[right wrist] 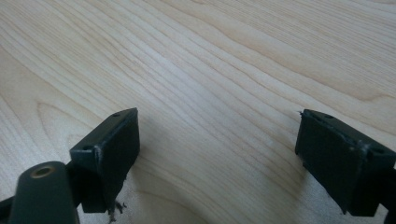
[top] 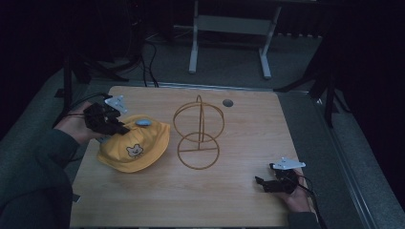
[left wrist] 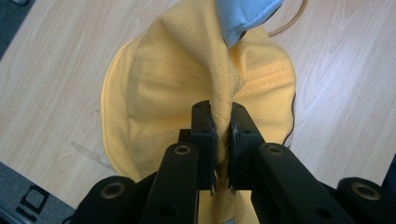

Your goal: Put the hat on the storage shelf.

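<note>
Closest in, the right gripper point(top: 267, 183) sits low on the near right corner of the wooden table point(top: 239, 200), its jaws spread wide with only bare wood grain between them. Across on the left, the left gripper point(left wrist: 223, 133) has its jaws pinched tight on a fold of the yellow sun hat point(top: 136, 148), gathering the fabric into a ridge. The hat, with a small bear face on its front and a pale blue patch on top, lies just left of a gold wire hat stand point(top: 198, 136) at the table's middle.
</note>
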Motion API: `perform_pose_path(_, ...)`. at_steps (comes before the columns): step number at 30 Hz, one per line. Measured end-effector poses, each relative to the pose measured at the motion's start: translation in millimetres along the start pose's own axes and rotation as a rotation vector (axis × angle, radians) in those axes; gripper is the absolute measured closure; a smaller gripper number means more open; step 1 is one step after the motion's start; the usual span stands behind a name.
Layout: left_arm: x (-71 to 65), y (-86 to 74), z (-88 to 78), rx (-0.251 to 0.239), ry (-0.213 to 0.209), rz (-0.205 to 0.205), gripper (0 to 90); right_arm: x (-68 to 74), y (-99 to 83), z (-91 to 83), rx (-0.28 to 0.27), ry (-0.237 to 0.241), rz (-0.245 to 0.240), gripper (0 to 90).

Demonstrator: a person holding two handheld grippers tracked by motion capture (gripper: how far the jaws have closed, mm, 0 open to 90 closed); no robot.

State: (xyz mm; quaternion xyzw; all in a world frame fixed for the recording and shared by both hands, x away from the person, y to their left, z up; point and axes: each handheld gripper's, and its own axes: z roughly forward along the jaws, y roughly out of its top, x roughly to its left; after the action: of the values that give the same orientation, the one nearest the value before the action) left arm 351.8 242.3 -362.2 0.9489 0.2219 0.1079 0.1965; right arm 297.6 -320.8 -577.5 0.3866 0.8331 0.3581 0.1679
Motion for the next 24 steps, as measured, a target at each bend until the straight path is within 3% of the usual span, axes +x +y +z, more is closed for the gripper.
perform_pose_path(24,4.1,14.6,-9.0,-0.032,0.014,0.019,83.5,0.1,-0.1,-0.1,-0.003,0.0,-0.001,14.3)
